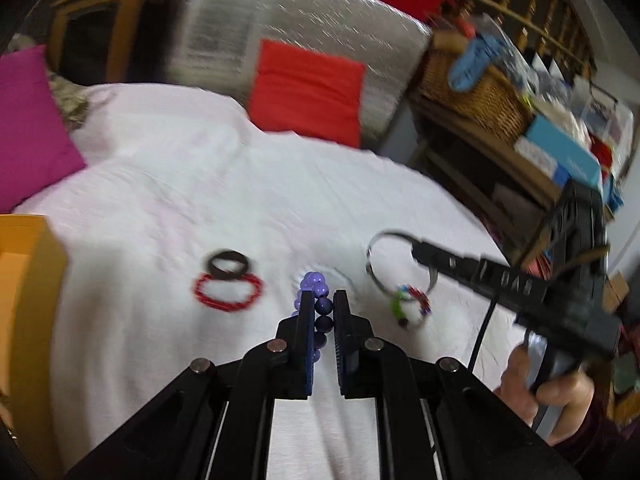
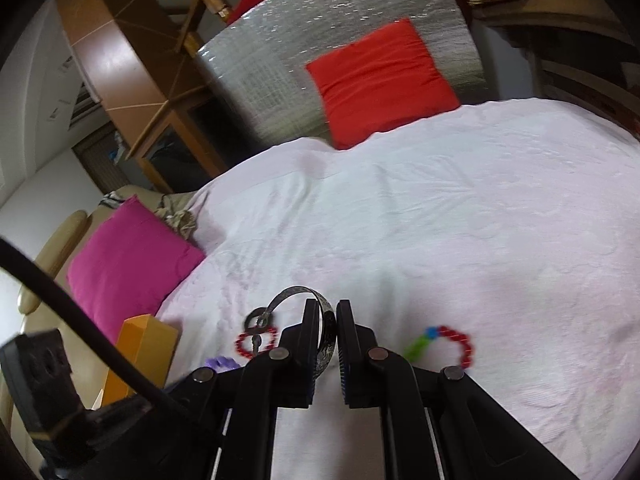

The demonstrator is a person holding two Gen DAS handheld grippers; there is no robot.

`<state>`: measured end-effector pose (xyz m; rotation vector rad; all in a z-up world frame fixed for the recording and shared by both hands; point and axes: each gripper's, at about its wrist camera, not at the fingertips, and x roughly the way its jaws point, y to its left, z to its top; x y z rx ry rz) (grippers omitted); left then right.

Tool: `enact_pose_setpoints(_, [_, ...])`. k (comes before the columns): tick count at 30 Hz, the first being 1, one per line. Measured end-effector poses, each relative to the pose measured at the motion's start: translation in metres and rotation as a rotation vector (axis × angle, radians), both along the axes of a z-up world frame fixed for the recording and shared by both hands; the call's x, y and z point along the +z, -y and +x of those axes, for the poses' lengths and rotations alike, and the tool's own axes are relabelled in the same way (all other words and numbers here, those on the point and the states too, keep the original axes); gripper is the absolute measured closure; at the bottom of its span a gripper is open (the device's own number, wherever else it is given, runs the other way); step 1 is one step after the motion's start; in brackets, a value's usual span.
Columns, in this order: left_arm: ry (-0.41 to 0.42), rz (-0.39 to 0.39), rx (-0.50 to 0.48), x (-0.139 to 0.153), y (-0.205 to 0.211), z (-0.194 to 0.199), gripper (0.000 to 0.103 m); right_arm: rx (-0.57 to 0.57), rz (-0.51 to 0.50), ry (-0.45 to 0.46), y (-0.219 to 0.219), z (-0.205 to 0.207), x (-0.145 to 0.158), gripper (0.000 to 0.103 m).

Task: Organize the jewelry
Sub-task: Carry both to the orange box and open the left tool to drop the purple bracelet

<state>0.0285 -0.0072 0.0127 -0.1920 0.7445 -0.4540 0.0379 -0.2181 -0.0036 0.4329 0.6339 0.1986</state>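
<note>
Two grippers, both loaded. My left gripper (image 1: 323, 300) is clamped on a purple bead bracelet (image 1: 316, 292); beads sit between the fingers, with the top of the loop sticking out past the tips, over the white bedspread (image 1: 168, 184). My right gripper (image 2: 324, 312) is pinched on a silver metal bangle (image 2: 320, 320); the left view shows the band (image 1: 384, 256) hanging off its fingertips, lifted off the cloth.

On the bedspread: a red bead bracelet (image 1: 228, 290) with a dark ring-shaped band (image 1: 227, 265) touching its far edge, both to the left of the purple one. A multicolour bead bracelet (image 1: 412, 304) lies below the bangle; right view shows green, blue and red beads (image 2: 448, 344).

Orange box (image 1: 28, 280) at the left edge of the bed, near the magenta cushion (image 1: 28, 128). Red cushion (image 1: 308, 88) at the far side. Left view is motion-blurred, so fine detail is unreadable.
</note>
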Motion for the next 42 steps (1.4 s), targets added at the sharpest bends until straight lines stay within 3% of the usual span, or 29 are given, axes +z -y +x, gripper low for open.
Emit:
enact_pose_setpoints(10, [0.143, -0.059, 0.344, 0.044, -0.112, -0.019, 0.094, 0.106, -0.078, 0.045, -0.098, 0.017, 0.008, 0.093])
enact_pose_setpoints(16, [0.145, -0.106, 0.555, 0.049, -0.198, -0.030, 0.094, 0.235, -0.100, 0.054, -0.189, 0.038, 0.020, 0.093])
enact_pose_setpoints(21, [0.077, -0.115, 0.712, 0.029, -0.256, -0.029, 0.094, 0.335, -0.130, 0.031, -0.270, 0.054, 0.019, 0.093])
enact_pose_setpoints(24, [0.025, -0.073, 0.804, 0.015, -0.276, -0.026, 0.094, 0.368, -0.167, 0.019, -0.308, 0.061, 0.013, 0.093])
enact_pose_setpoints(29, [-0.091, -0.093, 0.907, -0.014, -0.306, -0.012, 0.094, 0.404, -0.261, -0.028, -0.359, 0.075, -0.005, 0.093])
enact_pose_setpoints(42, [-0.243, -0.068, 0.986, -0.049, -0.331, -0.002, 0.094, 0.413, -0.454, -0.092, -0.412, 0.096, -0.033, 0.093])
